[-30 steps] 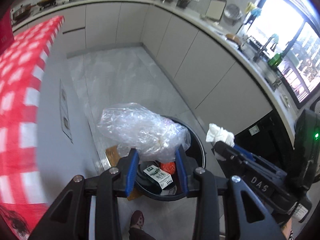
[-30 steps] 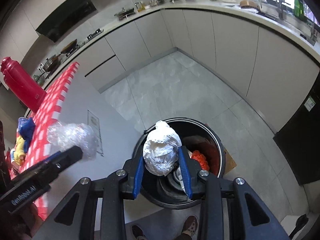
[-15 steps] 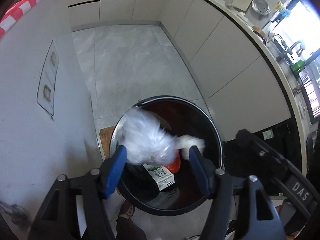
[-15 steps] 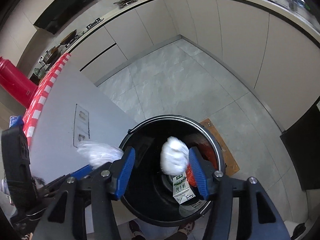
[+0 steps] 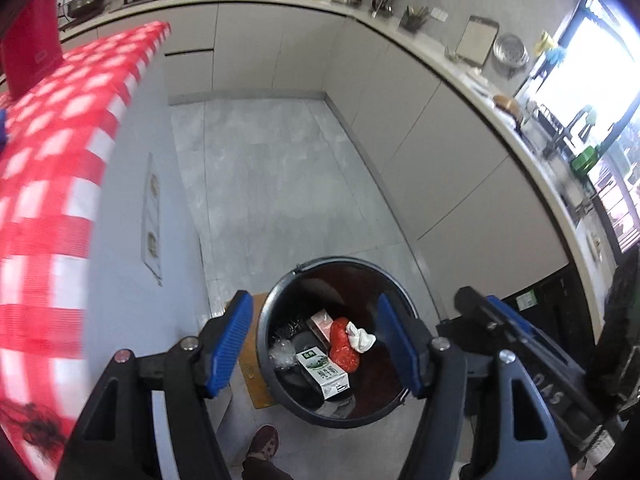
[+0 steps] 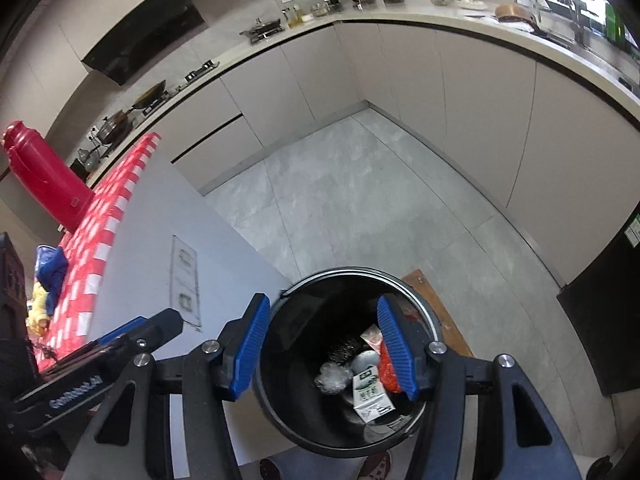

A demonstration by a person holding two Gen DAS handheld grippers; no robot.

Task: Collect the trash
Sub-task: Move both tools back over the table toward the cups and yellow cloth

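Note:
A black round trash bin (image 5: 280, 304) (image 6: 424, 312) stands on the grey floor below both grippers. Inside lie a crumpled white tissue (image 5: 360, 335), a red bag (image 5: 343, 346) (image 6: 387, 372), a green-and-white milk carton (image 5: 322, 367) (image 6: 370, 394), a clear plastic wrap (image 5: 280, 354) (image 6: 331, 376) and a pink carton (image 5: 322, 319). My left gripper (image 5: 316, 346) hangs open above the bin with nothing between its blue pads. My right gripper (image 6: 324, 346) is open over the bin too, empty. Each gripper shows at the edge of the other's view.
A table with a red-and-white checked cloth (image 5: 48, 168) (image 6: 104, 216) stands to the left, with a red thermos (image 6: 44, 176) on it. Grey kitchen cabinets (image 5: 400, 120) line the back and right. A brown board (image 6: 436, 312) lies under the bin. A shoe (image 5: 262, 446) shows below.
Both grippers were shut on trash a second ago, the left on the plastic wrap, the right on the tissue. Both opened, the trash fell into the bin, and the grippers rose a little.

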